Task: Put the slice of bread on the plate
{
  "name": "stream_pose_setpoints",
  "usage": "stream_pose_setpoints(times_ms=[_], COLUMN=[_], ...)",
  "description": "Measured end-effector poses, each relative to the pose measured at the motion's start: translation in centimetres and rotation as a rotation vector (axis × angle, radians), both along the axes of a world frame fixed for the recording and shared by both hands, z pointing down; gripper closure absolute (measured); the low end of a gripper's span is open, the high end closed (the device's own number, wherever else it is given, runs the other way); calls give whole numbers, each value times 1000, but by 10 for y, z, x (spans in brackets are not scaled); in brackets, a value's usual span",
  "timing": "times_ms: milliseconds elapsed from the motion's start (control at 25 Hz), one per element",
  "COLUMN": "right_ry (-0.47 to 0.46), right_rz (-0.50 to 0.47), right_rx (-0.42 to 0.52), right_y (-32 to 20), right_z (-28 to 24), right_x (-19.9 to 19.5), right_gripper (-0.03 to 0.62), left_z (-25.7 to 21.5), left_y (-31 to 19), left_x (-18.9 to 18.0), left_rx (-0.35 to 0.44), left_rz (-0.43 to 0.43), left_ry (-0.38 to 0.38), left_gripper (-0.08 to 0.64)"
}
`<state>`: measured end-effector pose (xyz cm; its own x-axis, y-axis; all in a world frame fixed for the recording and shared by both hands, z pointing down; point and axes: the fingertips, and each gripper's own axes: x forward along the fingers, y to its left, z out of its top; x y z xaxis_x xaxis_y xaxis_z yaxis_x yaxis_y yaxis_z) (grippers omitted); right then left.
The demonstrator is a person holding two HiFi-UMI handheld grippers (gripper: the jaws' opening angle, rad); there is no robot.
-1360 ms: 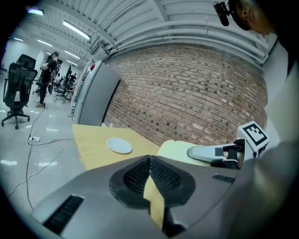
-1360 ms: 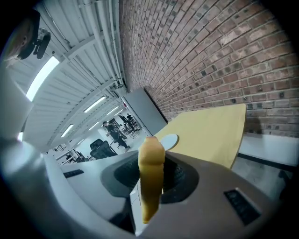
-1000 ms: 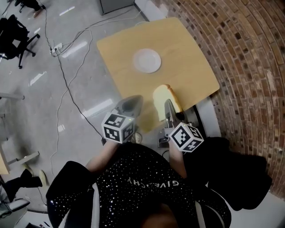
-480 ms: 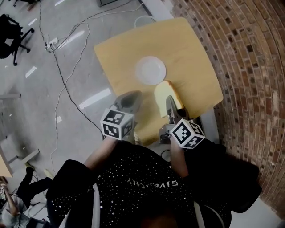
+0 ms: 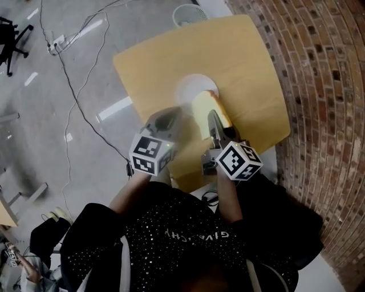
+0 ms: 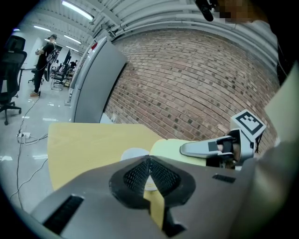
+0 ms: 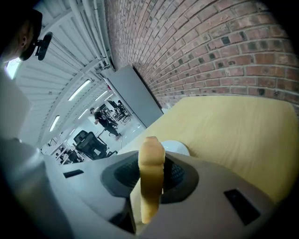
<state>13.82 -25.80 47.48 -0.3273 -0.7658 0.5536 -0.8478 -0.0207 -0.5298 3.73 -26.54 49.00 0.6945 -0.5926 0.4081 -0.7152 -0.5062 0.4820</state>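
My right gripper [image 5: 213,121] is shut on the slice of bread [image 5: 205,111], which it holds on edge above the yellow table [image 5: 251,63]. In the head view the slice's far end overlaps the near right rim of the white plate [image 5: 191,86]. The right gripper view shows the bread [image 7: 151,172] clamped upright between the pads, with the plate [image 7: 176,148] just beyond. My left gripper [image 5: 166,118] hovers to the left of the bread, shut and holding nothing. Its own view shows the pads meeting at the tips [image 6: 149,161], the plate [image 6: 132,153] ahead and the bread [image 6: 169,148] to the right.
A brick wall [image 5: 325,85] runs along the table's right side. A white waste bin [image 5: 188,12] stands beyond the far edge. Cables [image 5: 74,74] lie across the grey floor to the left, where an office chair [image 5: 11,34] stands.
Both grippers have moved forward over the table toward the plate. The bread, earlier short of the plate near the front edge, now overlaps the plate's rim.
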Motion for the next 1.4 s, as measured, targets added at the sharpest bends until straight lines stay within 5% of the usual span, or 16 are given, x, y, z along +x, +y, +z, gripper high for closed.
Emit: stream_pose_setpoints(times_ms=[440, 840, 1080, 1400], right_ry=[-60, -147, -12, 315], right_rz=[-76, -48, -52, -99], right_rx=[-44, -56, -80, -119], right_y=[-54, -71, -69, -61], right_z=[28, 40, 49, 67], right_x=[-29, -33, -23, -11], right_gripper=[497, 497, 471, 275], left_z=[33, 36, 37, 34], left_y=[-31, -39, -41, -37], left_x=[-10, -10, -8, -5], left_rx=[-94, -91, -91, -84], left_rz=[-101, -108, -105, -95], left_ry=[77, 108, 102, 106], left_gripper=[549, 549, 549, 549])
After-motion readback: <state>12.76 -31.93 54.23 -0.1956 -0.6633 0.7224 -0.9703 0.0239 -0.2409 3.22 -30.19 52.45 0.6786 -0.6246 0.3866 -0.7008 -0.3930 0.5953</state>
